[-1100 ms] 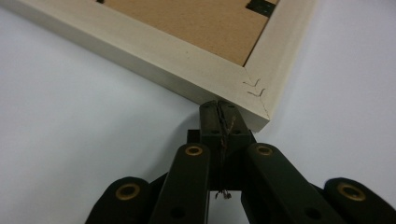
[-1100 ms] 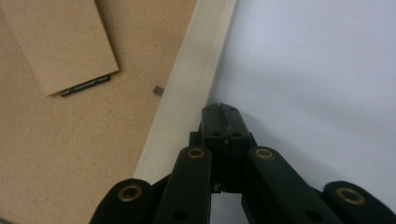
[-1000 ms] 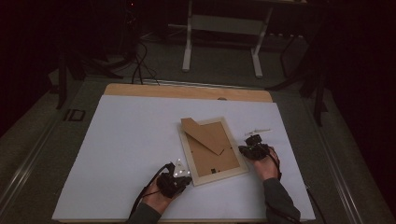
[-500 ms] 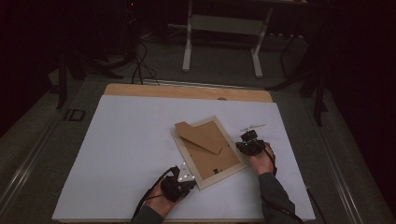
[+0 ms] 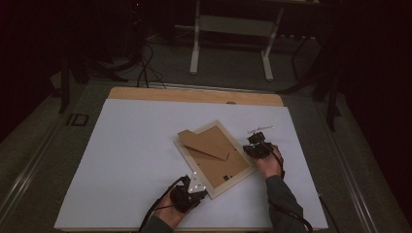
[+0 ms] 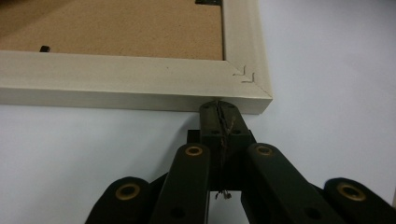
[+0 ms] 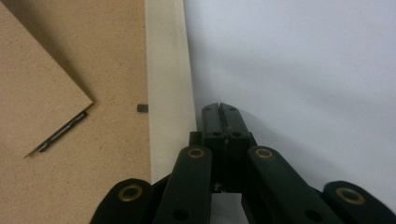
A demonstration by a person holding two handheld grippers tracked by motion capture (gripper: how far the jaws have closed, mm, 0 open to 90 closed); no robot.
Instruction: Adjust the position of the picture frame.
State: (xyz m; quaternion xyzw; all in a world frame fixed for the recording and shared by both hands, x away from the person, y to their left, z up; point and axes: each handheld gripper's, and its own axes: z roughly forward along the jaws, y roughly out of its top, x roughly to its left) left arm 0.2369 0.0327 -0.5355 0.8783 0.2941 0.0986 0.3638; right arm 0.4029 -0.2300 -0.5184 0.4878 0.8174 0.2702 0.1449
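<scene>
My desk (image 5: 145,145): white top, bare wooden strip (image 5: 194,95) along far edge. Picture frame (image 5: 216,158) lies on it face down, turned askew, pale wooden border, brown backing board (image 5: 218,167) up. Brown stand flap (image 5: 204,141) rests on backing, toward frame's far corner. Frame sits between my two tools: near corner touching tip of my left tool (image 6: 218,108), right long edge just beside my right tool (image 7: 221,109). Small pale bit (image 5: 260,129) on desk just beyond right tool, too small to tell.

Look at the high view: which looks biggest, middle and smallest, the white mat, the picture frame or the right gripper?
Largest: white mat.
Middle: picture frame.
Smallest: right gripper.
</scene>
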